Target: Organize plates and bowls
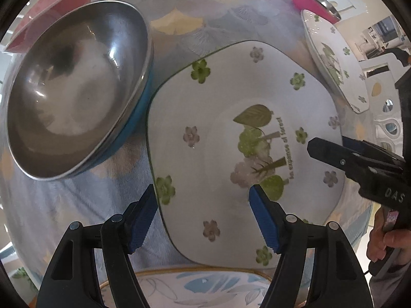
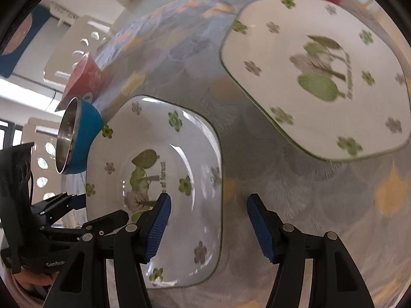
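A white square plate with flower prints (image 1: 226, 133) lies on the patterned tablecloth; it also shows in the right wrist view (image 2: 164, 169). My left gripper (image 1: 204, 218) is open, its fingers straddling the plate's near left edge. My right gripper (image 2: 206, 227) is open over the same plate's right edge, and appears in the left wrist view (image 1: 334, 154). A steel bowl with a blue outside (image 1: 74, 87) sits left of the plate. A second flowered plate (image 2: 321, 77) lies further right.
A pink steel bowl (image 1: 316, 0) sits beyond the second plate (image 1: 336, 61). A red paper cup (image 2: 84, 79) stands behind the blue bowl (image 2: 77, 138). A blue-leaf plate (image 1: 192, 290) lies under my left gripper. White perforated chair backs (image 2: 74, 41) stand past the table edge.
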The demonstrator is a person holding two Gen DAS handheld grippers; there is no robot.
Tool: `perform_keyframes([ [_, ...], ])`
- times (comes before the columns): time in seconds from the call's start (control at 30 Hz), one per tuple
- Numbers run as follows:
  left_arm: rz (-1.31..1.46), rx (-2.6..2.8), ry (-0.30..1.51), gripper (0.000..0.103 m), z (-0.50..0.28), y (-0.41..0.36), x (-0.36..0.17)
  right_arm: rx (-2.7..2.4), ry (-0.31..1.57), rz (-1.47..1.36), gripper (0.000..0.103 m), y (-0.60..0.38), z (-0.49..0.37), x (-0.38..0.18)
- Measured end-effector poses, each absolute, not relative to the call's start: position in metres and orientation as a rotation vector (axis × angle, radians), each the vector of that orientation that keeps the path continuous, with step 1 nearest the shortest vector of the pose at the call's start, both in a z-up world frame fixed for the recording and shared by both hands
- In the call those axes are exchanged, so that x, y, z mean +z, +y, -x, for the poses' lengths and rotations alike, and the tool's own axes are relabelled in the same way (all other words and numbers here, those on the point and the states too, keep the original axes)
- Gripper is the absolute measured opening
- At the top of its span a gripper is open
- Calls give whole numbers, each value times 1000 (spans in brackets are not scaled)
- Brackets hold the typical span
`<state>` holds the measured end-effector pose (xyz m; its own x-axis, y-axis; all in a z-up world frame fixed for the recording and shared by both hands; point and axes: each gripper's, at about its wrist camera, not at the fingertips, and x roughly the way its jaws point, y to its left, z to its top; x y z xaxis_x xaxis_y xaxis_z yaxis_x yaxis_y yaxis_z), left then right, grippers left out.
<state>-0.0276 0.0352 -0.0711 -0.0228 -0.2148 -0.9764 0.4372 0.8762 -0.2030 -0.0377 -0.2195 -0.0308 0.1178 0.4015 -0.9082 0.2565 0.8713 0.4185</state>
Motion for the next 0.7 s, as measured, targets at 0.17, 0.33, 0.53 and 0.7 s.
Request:
perform_keyframes([
  [0.17, -238, -515, 1501, 80, 28, 25, -75, 150, 1461, -485, 82, -209, 30, -34],
  [0.33, -319, -537, 1500, 102, 35, 9, -82, 171, 1478, -399, 103, -186, 21, -39],
  [0.53, -331, -539, 1493, 103, 37, 12, -82, 145, 1478, -291, 103, -175, 14, -41],
  [0.7, -333, -539, 1486, 103, 40, 3, -84, 125, 1475, -250, 103, -165, 6, -44],
])
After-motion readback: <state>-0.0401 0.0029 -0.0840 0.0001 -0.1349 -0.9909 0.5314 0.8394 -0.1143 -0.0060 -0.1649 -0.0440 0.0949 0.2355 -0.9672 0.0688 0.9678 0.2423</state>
